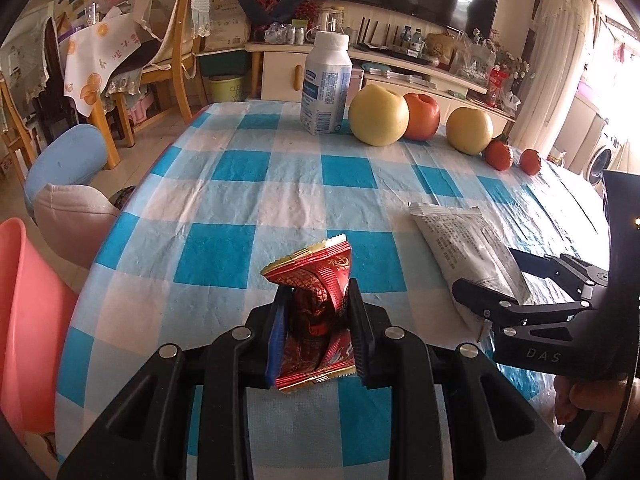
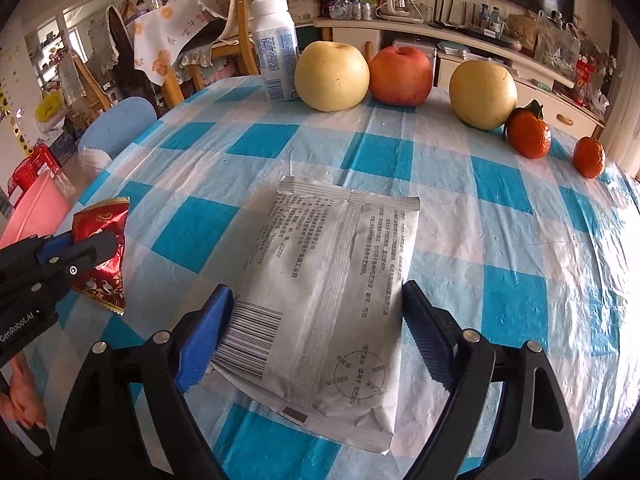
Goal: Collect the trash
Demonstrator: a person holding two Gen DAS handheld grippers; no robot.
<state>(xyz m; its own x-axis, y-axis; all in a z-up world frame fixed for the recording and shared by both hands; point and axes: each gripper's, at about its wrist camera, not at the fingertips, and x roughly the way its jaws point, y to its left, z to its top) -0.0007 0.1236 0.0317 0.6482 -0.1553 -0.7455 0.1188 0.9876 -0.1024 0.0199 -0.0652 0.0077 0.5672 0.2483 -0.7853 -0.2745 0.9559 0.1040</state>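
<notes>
My left gripper (image 1: 318,300) is shut on a crumpled red foil wrapper (image 1: 316,276), held just above the checked tablecloth (image 1: 240,184). The same wrapper (image 2: 102,236) and the left gripper (image 2: 94,250) show at the left of the right wrist view. My right gripper (image 2: 318,312) is open, its fingers on either side of a silver printed packet (image 2: 332,280) that lies flat on the table. The packet also shows in the left wrist view (image 1: 464,248), with the right gripper (image 1: 492,280) over its near end.
A white bottle (image 1: 326,84), two yellow pears (image 1: 378,114), a red apple (image 1: 422,116) and two small tangerines (image 1: 500,154) stand along the far edge. A pink bin (image 1: 24,320) sits left of the table. Chairs and a TV cabinet stand behind.
</notes>
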